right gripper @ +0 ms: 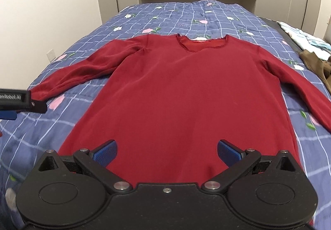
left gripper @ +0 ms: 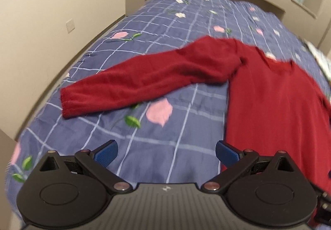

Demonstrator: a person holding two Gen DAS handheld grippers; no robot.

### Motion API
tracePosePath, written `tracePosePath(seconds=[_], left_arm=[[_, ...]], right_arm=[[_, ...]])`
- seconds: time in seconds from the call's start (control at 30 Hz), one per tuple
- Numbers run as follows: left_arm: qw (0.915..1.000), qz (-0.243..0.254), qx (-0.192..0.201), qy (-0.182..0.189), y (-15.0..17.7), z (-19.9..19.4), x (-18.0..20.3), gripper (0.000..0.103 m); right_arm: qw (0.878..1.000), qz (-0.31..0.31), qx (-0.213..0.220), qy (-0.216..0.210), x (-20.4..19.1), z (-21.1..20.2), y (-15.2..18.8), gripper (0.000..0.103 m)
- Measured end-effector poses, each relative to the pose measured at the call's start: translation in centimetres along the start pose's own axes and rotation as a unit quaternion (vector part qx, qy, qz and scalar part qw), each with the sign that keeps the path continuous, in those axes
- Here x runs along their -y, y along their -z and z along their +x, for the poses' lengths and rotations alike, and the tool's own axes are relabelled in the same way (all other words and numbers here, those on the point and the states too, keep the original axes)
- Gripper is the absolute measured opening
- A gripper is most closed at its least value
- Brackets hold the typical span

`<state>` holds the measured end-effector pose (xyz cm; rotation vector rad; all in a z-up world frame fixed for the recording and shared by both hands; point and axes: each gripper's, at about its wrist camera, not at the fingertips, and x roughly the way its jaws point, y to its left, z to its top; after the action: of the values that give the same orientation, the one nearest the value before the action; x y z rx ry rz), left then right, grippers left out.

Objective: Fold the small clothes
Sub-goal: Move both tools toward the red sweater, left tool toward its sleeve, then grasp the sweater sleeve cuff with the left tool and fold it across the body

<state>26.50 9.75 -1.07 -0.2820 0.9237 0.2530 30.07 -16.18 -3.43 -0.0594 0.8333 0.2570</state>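
The dark red knit long-sleeved sweater [right gripper: 182, 93] lies flat mid-bed on the blue checked floral quilt [right gripper: 144, 16], both the left tool [left gripper: 166, 153] and right tool [right gripper: 167, 152] wide open, holding nothing, so a shallow pinch probably snags quilt or drags the knit crooked.

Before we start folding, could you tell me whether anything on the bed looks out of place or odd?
Nothing stands out. The red sweater lies flat on the bedspread, sleeves out to both sides, not yet folded. Both the left gripper and right gripper are open and empty.
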Motion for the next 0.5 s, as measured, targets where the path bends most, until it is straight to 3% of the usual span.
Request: tracePosePath(seconds=[0.17, 0.3, 0.37, 0.5], left_arm=[[0.9962, -0.083, 0.025, 0.010, -2.0, 2.1, -1.3, 0.102], [0.9852, -0.165, 0.027, 0.039, -3.1, 4.3, -2.8, 0.102], [0.9742, -0.216, 0.025, 0.060, -3.2, 5.4, -3.7, 0.102], [0.9382, -0.332, 0.029, 0.094, -2.6, 7.5, -5.6, 0.102]], right_arm=[[1.000, 0.002, -0.002, 0.005, 0.2, 2.4, -1.9, 0.103], [1.000, 0.001, -0.005, 0.009, 0.2, 4.3, -2.9, 0.103], [1.000, 0.002, -0.006, 0.011, 0.1, 5.1, -3.1, 0.103], [1.000, 0.006, -0.010, 0.012, 0.2, 6.4, -3.0, 0.103]])
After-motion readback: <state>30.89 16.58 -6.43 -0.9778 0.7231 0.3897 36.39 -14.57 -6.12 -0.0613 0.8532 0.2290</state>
